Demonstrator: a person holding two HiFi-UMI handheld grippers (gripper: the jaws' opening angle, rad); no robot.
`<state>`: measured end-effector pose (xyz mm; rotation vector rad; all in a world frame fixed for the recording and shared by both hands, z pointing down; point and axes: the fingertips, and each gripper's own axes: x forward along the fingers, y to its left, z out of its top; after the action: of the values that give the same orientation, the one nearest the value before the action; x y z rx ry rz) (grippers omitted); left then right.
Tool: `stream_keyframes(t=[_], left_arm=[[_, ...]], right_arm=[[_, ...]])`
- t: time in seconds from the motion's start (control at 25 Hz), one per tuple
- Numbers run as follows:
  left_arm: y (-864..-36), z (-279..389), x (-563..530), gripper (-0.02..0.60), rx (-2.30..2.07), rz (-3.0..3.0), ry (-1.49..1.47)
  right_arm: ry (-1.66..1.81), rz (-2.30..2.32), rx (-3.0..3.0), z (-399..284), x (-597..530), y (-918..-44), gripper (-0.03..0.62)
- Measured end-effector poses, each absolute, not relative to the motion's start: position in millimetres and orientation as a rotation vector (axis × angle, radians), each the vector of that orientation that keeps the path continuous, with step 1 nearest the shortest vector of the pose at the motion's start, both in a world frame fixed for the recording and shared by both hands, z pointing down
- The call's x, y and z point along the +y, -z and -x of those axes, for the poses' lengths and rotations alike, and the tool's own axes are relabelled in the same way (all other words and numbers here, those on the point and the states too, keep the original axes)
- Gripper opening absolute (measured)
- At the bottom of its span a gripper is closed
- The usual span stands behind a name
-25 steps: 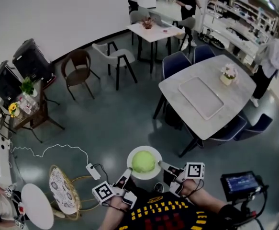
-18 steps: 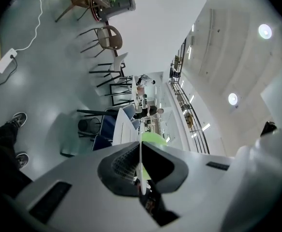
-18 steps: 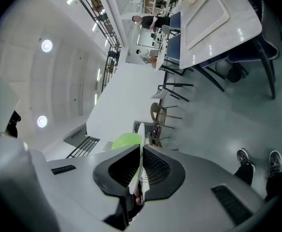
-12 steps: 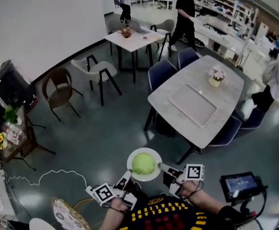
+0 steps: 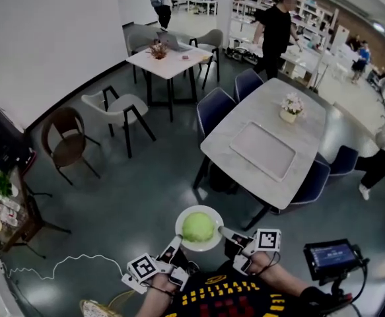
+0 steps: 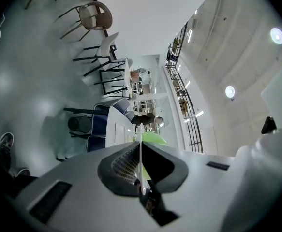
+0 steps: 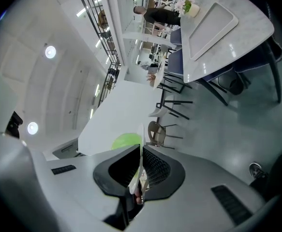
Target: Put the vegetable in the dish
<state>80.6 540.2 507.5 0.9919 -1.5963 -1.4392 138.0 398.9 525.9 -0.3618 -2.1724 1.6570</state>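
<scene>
A round pale green vegetable [image 5: 198,226] sits on a white dish [image 5: 182,241] held in the air in front of the person. My left gripper [image 5: 175,241] is shut on the dish's left rim and my right gripper [image 5: 224,230] is shut on its right rim. In the left gripper view the dish edge [image 6: 141,153] runs straight between the closed jaws, with the vegetable [image 6: 153,138] just beyond. The right gripper view shows the same: the thin dish rim [image 7: 141,151] pinched in the jaws and the green vegetable [image 7: 127,141] behind it.
A long grey table [image 5: 266,147] with a tray [image 5: 265,150] and a flower pot [image 5: 288,111] stands ahead right, blue chairs around it. A small white table [image 5: 168,58] and chairs stand farther off. People walk at the back. A monitor on a stand [image 5: 329,256] is at my right.
The head view has swung: the grey table and chairs slid left and nearer centre, and the wicker stand at lower left has nearly left view. Dish, vegetable and both grippers keep their hold.
</scene>
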Motion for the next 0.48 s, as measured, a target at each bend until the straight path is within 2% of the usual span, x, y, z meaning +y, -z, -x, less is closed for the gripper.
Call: stream_keyframes(t=[0.48], left_arm=[[-522, -23, 502, 0.012, -1.576, -0.952, 1.395]], right_arm=[[-1.684, 0.240, -2.109, -88, 359, -547, 0.018]])
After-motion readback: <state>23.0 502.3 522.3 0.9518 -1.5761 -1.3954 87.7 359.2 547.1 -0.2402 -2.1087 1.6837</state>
